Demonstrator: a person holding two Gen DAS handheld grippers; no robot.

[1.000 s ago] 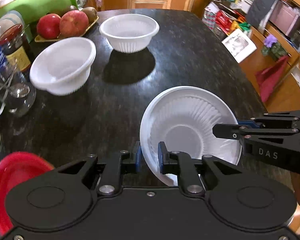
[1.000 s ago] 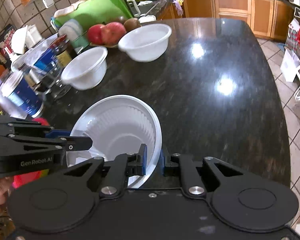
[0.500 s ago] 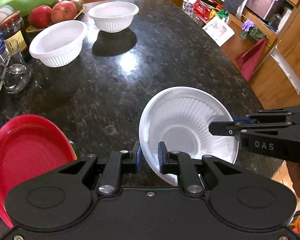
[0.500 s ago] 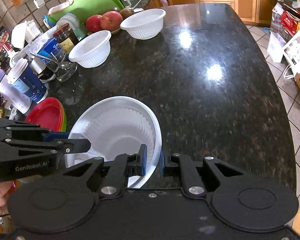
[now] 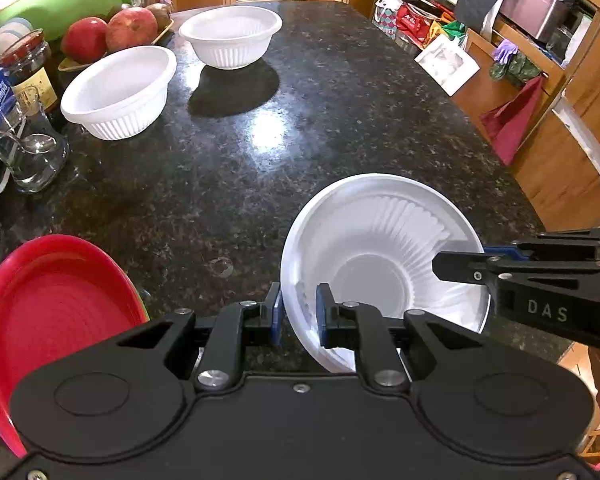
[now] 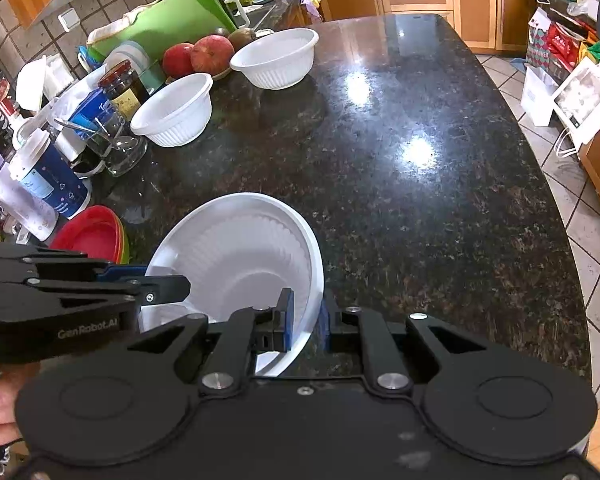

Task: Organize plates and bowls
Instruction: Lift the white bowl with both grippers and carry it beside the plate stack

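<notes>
A white ribbed bowl point(image 5: 384, 268) is held above the dark counter near its front edge by both grippers. My left gripper point(image 5: 298, 312) is shut on the bowl's left rim. My right gripper point(image 6: 306, 320) is shut on its right rim; the bowl shows in the right wrist view point(image 6: 240, 264). Two more white bowls stand at the far left, one nearer point(image 5: 118, 92) and one farther point(image 5: 232, 34). A stack of plates with a red one on top point(image 5: 52, 320) lies at the front left, also in the right wrist view point(image 6: 94, 236).
Along the counter's left side stand a glass with a spoon point(image 5: 28, 152), a dark jar point(image 5: 30, 70), cups point(image 6: 48, 176) and a tray of apples point(image 5: 112, 32). The granite counter point(image 6: 400, 140) drops to the tiled floor point(image 6: 596, 248) on the right.
Both grippers, still holding the white bowl, have drawn back toward the counter's front edge. The red plate stack has come further into the left wrist view.
</notes>
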